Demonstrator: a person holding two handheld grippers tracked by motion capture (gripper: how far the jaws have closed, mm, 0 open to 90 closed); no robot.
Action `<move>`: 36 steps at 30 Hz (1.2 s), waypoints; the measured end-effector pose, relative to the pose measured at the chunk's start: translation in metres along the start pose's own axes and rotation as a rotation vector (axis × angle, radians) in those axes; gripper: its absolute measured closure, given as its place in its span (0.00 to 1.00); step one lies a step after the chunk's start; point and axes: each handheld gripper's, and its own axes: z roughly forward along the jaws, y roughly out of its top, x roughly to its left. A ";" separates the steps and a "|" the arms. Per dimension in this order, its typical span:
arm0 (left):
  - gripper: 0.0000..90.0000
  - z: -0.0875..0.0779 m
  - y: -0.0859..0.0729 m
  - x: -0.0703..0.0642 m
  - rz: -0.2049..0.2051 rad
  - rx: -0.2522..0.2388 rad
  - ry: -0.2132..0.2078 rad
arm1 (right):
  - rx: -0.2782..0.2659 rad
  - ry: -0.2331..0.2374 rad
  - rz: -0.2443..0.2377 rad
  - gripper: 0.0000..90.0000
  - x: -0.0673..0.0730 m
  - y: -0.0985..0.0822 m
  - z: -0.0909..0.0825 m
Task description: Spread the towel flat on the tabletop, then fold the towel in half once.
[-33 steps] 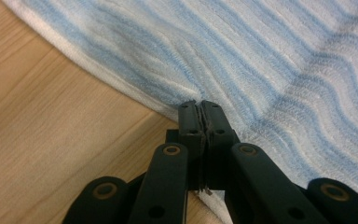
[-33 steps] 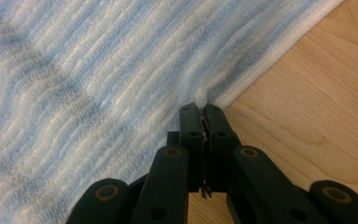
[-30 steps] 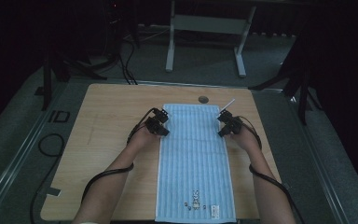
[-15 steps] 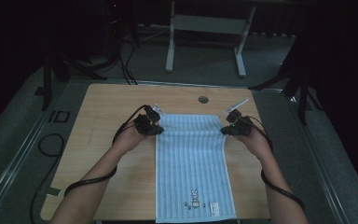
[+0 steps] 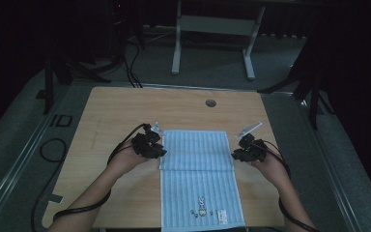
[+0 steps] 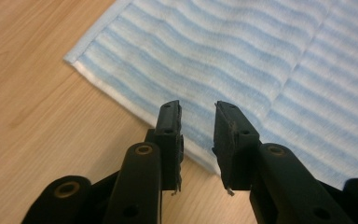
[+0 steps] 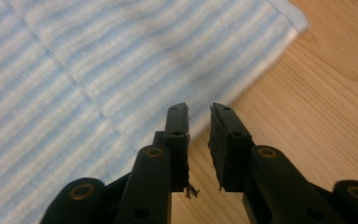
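The left gripper [image 5: 160,150] has just been opening; its jaws stand slightly parted with nothing between them, right at the folded towel's [image 5: 198,159] left edge. The right gripper [image 5: 235,154] has likewise just been opening, its jaws apart and empty at the towel's right edge. The blue-striped towel lies flat between them on the wooden surface [image 5: 125,111].

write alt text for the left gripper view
The left claw stands slightly open, nothing between its black jaws, above the folded edge of a blue-and-white striped towel. The towel lies flat on a light wooden table, one corner at upper left.
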 end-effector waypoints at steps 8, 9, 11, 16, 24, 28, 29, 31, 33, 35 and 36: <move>0.79 0.048 -0.009 -0.007 0.016 0.110 -0.063 | 0.079 0.062 -0.040 0.89 0.016 0.004 0.038; 0.79 0.050 -0.010 -0.005 0.012 0.112 -0.068 | 0.088 0.065 -0.041 0.89 0.016 0.004 0.042; 0.79 0.050 -0.010 0.000 0.000 0.102 -0.072 | 0.103 0.063 -0.046 0.89 0.017 0.006 0.049; 0.78 0.047 -0.012 0.019 -0.023 0.111 -0.026 | 0.092 0.085 -0.022 0.89 0.015 0.017 0.057; 0.76 0.038 -0.019 0.014 -0.015 0.160 -0.053 | 0.137 0.099 -0.069 0.84 0.035 0.024 0.057; 0.66 0.029 -0.011 0.025 -0.038 0.119 -0.004 | 0.087 0.068 -0.057 0.82 0.028 0.029 0.046; 0.63 0.027 -0.008 0.030 -0.059 0.106 0.008 | 0.076 0.059 -0.044 0.82 0.024 0.031 0.044; 0.62 0.024 -0.001 0.042 -0.072 0.070 0.025 | 0.057 0.027 -0.025 0.79 0.013 0.039 0.039; 0.55 0.024 0.006 0.055 -0.106 0.041 0.046 | 0.042 0.000 -0.005 0.75 0.001 0.048 0.038; 0.52 0.026 0.010 0.061 -0.114 0.023 0.060 | 0.038 -0.015 0.009 0.75 -0.005 0.053 0.039; 0.52 0.031 0.017 0.073 -0.147 0.001 0.085 | 0.039 -0.031 0.028 0.75 -0.012 0.058 0.040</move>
